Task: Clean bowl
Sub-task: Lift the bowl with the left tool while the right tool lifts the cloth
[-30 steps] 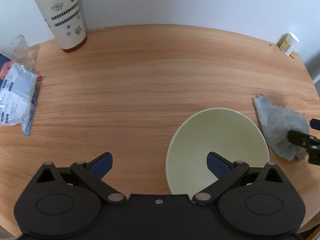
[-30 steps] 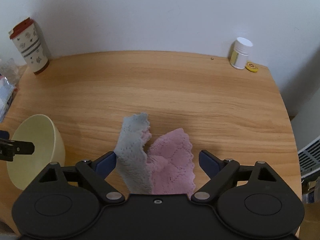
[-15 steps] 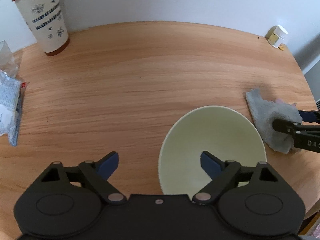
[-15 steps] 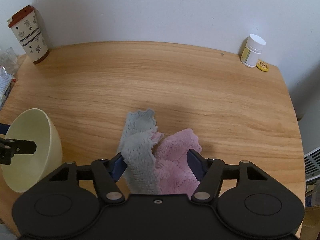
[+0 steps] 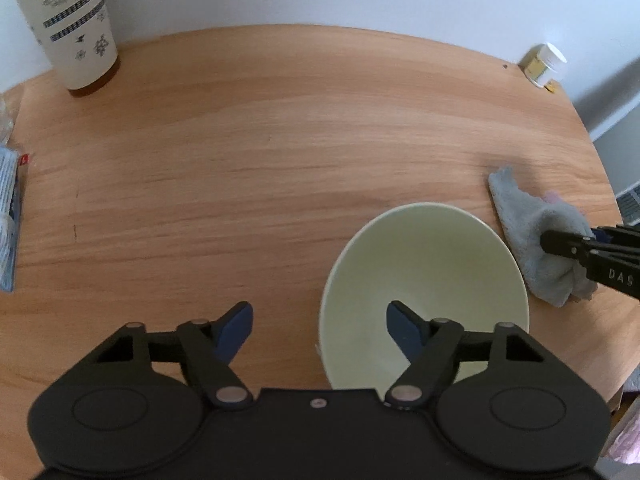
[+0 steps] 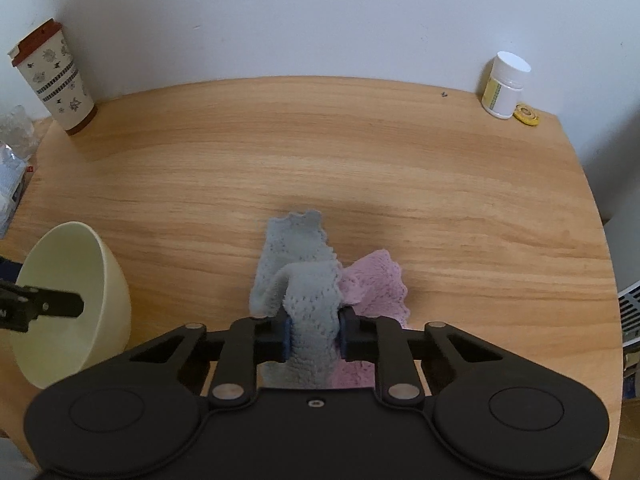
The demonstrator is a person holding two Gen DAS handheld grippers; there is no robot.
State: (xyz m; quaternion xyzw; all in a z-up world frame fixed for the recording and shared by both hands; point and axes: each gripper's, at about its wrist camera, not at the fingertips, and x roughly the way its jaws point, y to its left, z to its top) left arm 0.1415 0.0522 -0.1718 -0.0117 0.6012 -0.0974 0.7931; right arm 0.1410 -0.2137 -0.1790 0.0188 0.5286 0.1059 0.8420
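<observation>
A pale yellow-green bowl [image 5: 432, 264] [image 6: 72, 304] stands on the round wooden table [image 5: 280, 160]. My left gripper [image 5: 320, 328] straddles the bowl's near-left rim: one blue pad is inside the bowl and the other outside over the table. Its jaws are closing, and neither pad touches the rim. From the right wrist, one left finger [image 6: 60, 305] shows inside the bowl. To the bowl's right lies a grey cloth [image 6: 308, 264] [image 5: 532, 236] with a pink cloth [image 6: 376, 280] beside it. My right gripper [image 6: 313, 336] [image 5: 560, 240] is closing, its pads pinching a raised fold of the grey cloth.
A patterned tumbler [image 5: 68, 28] [image 6: 52, 76] with a red-brown lid stands at the back left. A white pill bottle [image 6: 505, 84] [image 5: 546, 64] and a small yellow disc [image 6: 527, 114] sit at the back right. Plastic packets [image 5: 8, 208] lie at the left edge.
The right jaws came together on the grey cloth and bunched it into a fold. The left jaws narrowed around the bowl's rim. The bowl has stayed in place.
</observation>
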